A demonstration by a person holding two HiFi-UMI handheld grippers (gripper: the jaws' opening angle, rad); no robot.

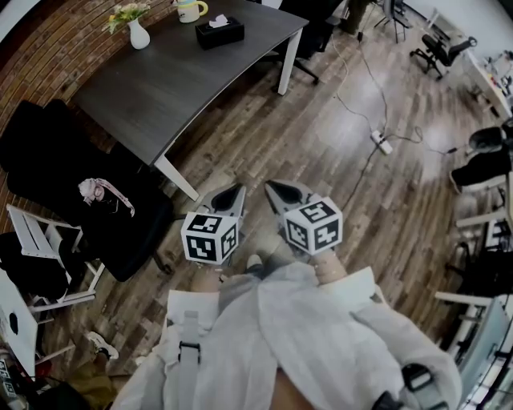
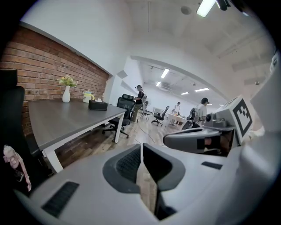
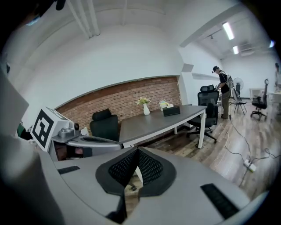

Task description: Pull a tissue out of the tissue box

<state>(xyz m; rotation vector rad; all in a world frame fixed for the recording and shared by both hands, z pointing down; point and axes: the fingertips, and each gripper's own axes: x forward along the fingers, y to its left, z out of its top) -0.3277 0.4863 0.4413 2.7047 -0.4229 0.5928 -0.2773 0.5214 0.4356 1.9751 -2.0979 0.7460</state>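
A black tissue box (image 1: pixel 220 32) with a white tissue sticking out of its top stands at the far end of the dark grey desk (image 1: pixel 160 88); it is small in the left gripper view as the tissue box (image 2: pixel 98 105) and in the right gripper view as the tissue box (image 3: pixel 171 110). My left gripper (image 1: pixel 236 192) and right gripper (image 1: pixel 274 189) are held side by side over the wooden floor, well short of the desk. Both are shut with nothing between the jaws, as the left gripper (image 2: pixel 141 147) and right gripper (image 3: pixel 136 152) show in their own views.
A white vase of flowers (image 1: pixel 137 32) and a mug (image 1: pixel 189 10) stand beside the box. Black office chairs (image 1: pixel 104 212) sit at the desk's near side, another chair (image 1: pixel 309 36) at its far side. A cable and power strip (image 1: pixel 382 142) lie on the floor. People stand far off.
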